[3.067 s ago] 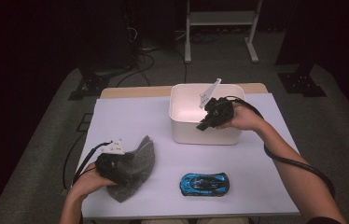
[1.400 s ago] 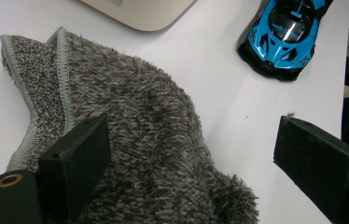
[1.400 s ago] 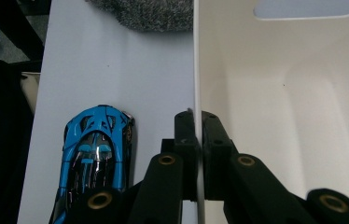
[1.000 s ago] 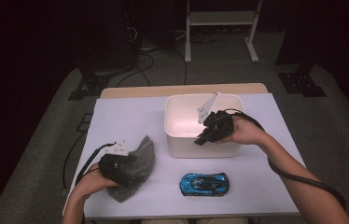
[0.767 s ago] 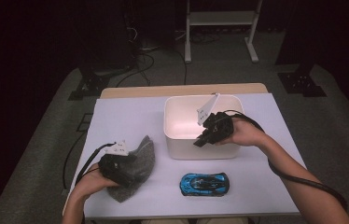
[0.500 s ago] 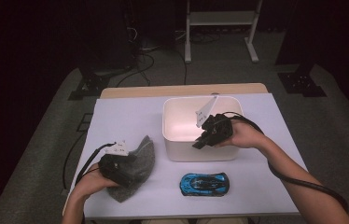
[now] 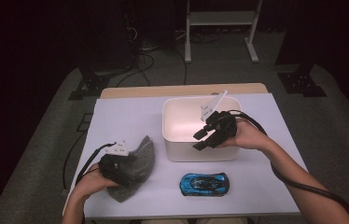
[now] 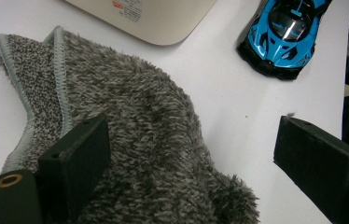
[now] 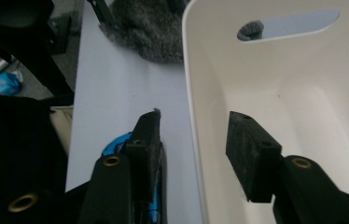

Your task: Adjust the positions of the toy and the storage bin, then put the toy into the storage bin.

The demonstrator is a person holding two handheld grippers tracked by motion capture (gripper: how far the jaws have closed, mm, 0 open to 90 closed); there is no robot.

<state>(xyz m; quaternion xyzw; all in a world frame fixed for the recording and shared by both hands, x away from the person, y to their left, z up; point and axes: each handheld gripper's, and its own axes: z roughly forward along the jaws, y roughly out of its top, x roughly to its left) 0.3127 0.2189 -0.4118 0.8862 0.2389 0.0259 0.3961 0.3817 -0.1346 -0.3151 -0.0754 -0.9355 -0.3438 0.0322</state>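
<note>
Taking the white bin [image 7: 200,135] as the landmark: nearest the person, the blue toy car [image 7: 204,184] is lying on the counter [image 7: 130,116] just in front of the bin's near wall, apart from it.

To the bin's left and slightly nearer, the left tool [image 7: 116,165] is resting over a grey fuzzy cloth [image 7: 137,156] that is lying crumpled on the counter. In the left gripper view its jaws are standing wide apart, released; one is sitting on the cloth's pile, the other is hanging over bare counter, and nothing is being squeezed between them. The cloth [image 8: 130,126] is stretching from there toward the bin's corner [image 8: 163,23], with the car [image 8: 287,35] off to the side.

At the bin itself, the right tool [image 7: 205,137] is straddling the near wall. In the right gripper view, one jaw is standing outside the wall above the counter and the car [image 9: 116,144], the other is standing inside the bin [image 9: 303,93], and the rim is running between them with a gap on each side. The jaws have just been opening and are now gripping nothing.

Farther off, the bin's far wall is showing a handle slot.
</note>
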